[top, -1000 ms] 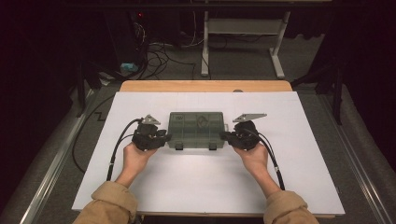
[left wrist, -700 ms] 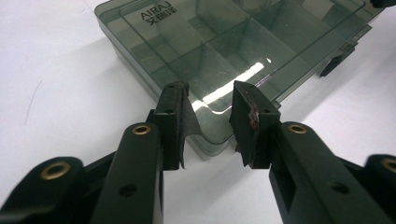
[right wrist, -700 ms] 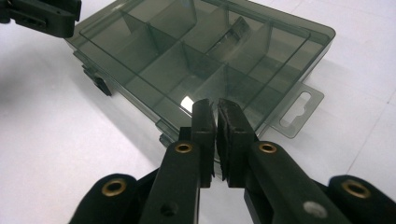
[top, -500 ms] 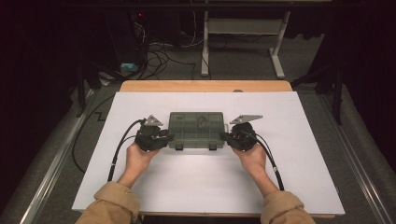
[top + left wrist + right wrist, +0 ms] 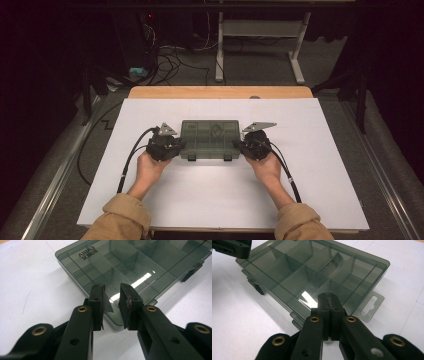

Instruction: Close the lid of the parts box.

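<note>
Box (image 5: 210, 139) sat mid-sheet (image 5: 320, 190) with the left gripper (image 5: 113, 300) narrowing on its short edge but showing a gap, right gripper (image 5: 328, 305) jaws pressed together at the other end, so I'd square both before any lift.

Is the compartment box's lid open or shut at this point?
Shut. The smoky clear lid of the compartment box lies flat over the dividers, and the front latches sit down against the front wall.
</note>
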A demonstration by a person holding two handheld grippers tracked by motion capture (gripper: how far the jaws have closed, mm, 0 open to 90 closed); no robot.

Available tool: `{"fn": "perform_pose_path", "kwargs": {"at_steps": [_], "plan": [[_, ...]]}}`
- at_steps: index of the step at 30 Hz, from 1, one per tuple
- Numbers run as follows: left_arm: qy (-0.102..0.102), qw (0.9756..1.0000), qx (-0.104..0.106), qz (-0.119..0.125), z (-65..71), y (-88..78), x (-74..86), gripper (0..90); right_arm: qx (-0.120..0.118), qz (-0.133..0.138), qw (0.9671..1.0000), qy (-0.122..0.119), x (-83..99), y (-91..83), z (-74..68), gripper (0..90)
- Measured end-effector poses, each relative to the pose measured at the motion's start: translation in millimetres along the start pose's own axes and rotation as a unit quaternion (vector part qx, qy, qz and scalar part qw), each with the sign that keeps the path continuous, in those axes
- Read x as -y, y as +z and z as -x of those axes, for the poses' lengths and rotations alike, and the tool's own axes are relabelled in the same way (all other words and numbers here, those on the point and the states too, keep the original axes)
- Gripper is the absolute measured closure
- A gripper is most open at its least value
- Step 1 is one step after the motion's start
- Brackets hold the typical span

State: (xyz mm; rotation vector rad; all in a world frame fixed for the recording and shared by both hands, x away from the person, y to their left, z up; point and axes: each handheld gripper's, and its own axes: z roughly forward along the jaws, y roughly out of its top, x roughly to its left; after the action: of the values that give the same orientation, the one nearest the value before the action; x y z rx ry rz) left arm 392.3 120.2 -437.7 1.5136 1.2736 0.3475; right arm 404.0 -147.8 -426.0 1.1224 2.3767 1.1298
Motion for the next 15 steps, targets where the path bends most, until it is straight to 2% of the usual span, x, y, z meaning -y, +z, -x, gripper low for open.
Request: {"fn": "perform_pose_path", "kwargs": {"at_steps": [8, 12, 14, 15], "plan": [[-0.005, 1.0000, 0.000, -0.005, 1.3, 1.1, -0.9, 75.2, 0.008, -0.008, 0.9999, -0.003, -1.4, -0.5, -1.5, 90.0], [0.010, 0.9999, -0.006, -0.010, 5.7, 4.6, -0.5, 74.8, 0.016, -0.012, 0.9998, -0.003, -3.7, 1.3, -2.9, 90.0], [-0.001, 0.9999, -0.003, -0.012, 6.8, 5.3, -0.8, 74.8, 0.016, -0.012, 0.9998, 0.000, -3.8, 1.7, -2.9, 90.0], [-0.003, 0.9997, -0.001, -0.022, 6.1, 5.7, 1.3, 74.6, 0.015, -0.026, 0.9995, -0.001, -3.1, 4.0, -2.8, 90.0]]}}
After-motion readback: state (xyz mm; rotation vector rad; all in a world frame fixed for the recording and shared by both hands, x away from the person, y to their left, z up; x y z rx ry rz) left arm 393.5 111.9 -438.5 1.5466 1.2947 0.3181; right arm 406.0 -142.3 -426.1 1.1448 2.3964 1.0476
